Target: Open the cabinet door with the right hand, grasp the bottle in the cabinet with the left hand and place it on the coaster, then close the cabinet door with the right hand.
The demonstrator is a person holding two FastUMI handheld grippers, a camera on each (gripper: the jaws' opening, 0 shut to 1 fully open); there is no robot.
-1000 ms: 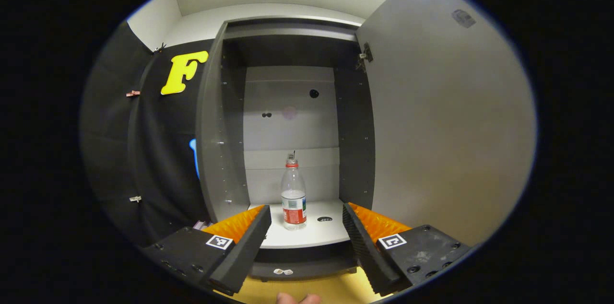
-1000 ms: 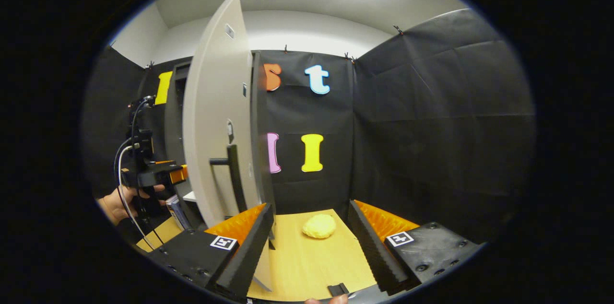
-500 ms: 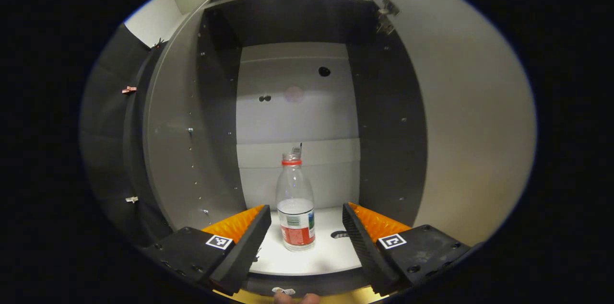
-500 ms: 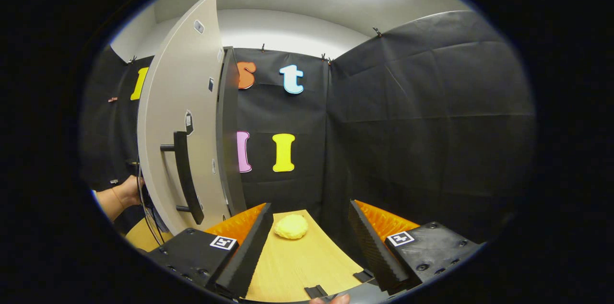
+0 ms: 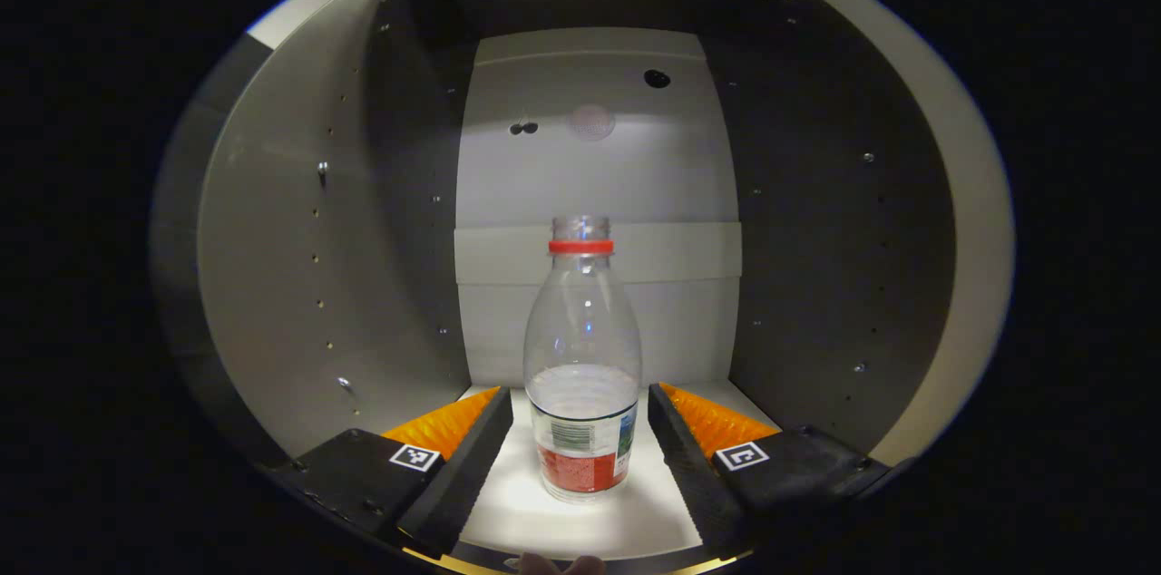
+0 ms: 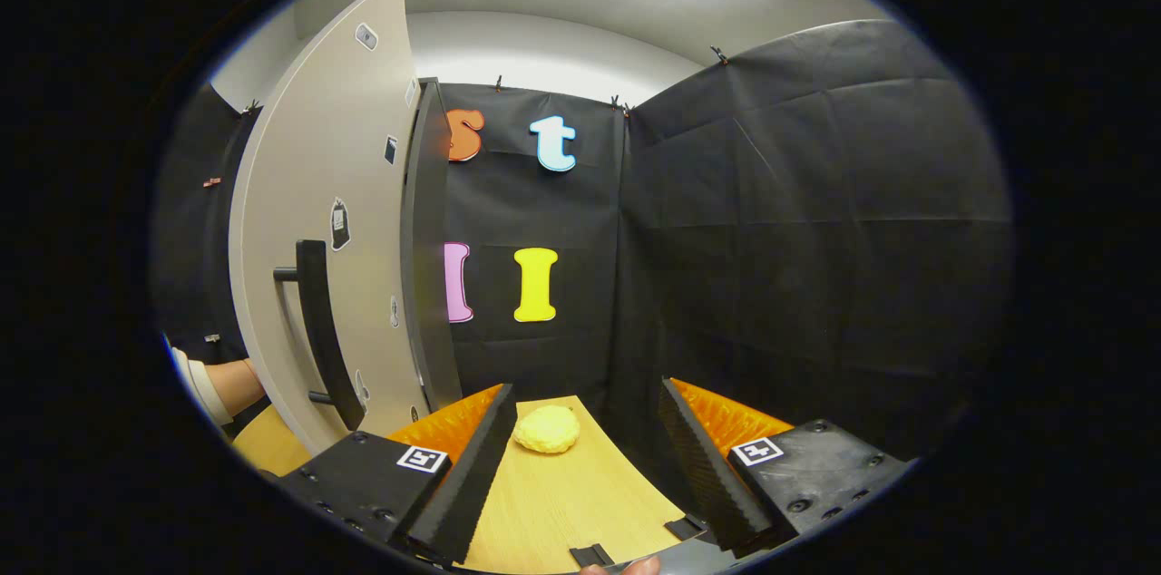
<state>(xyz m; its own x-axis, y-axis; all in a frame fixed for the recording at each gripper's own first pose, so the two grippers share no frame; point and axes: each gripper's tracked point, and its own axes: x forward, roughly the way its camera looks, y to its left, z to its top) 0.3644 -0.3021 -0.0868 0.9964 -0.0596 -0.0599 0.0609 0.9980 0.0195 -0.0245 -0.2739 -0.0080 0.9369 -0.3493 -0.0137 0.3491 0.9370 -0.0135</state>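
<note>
Left gripper view is showing the left gripper (image 5: pixel 580 430) inside the cabinet (image 5: pixel 299 221), fingers spread wide on either side of the bottle (image 5: pixel 583 357), not pressing it. That bottle is standing upright on the shelf (image 5: pixel 544 511). Right gripper view is showing the door (image 6: pixel 326 221) swung open, the right gripper (image 6: pixel 585 457) hanging open and empty over the desk (image 6: pixel 562 502). Opening looks done; the grasp, the carry to the coaster, which I cannot make out, and shutting the door are all waiting.

left gripper view faces into the cabinet (image 5: pixel 299 285) closely; right gripper view faces the booth corner.
</note>
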